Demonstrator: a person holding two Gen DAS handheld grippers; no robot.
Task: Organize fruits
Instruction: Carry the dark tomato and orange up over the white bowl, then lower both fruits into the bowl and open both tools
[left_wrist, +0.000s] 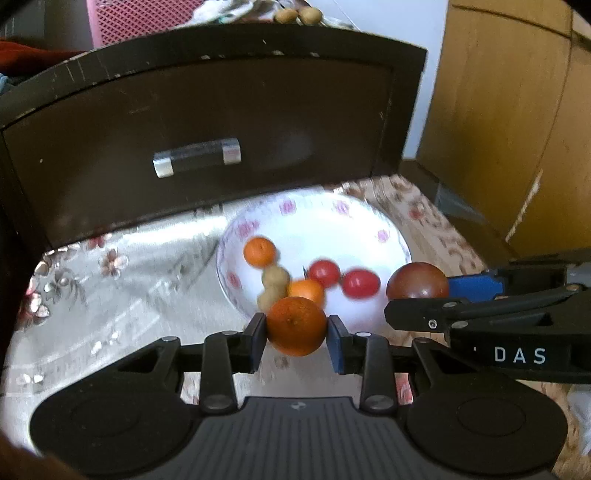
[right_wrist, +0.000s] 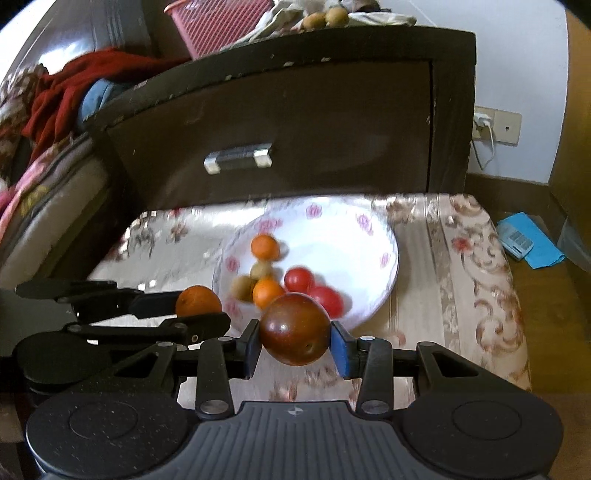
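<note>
Two grippers each clamp a fruit: the left gripper (left_wrist: 296, 331) an orange (left_wrist: 296, 325), the right gripper (right_wrist: 294, 334) a dark plum (right_wrist: 294, 328). The bowl (right_wrist: 384, 280) lies straight ahead of both, near the table's (right_wrist: 480, 258) back edge, the plum nearer its rim.

a floral-clothed table (right_wrist: 461, 258) bears a white flowered bowl (right_wrist: 384, 266) of fruit.

Your bowl (left_wrist: 391, 236) sits on the surface (left_wrist: 122, 295) before the drawer (left_wrist: 207, 110), tomatoes (left_wrist: 360, 283) right of the tangerines (left_wrist: 260, 252) inside it.
</note>
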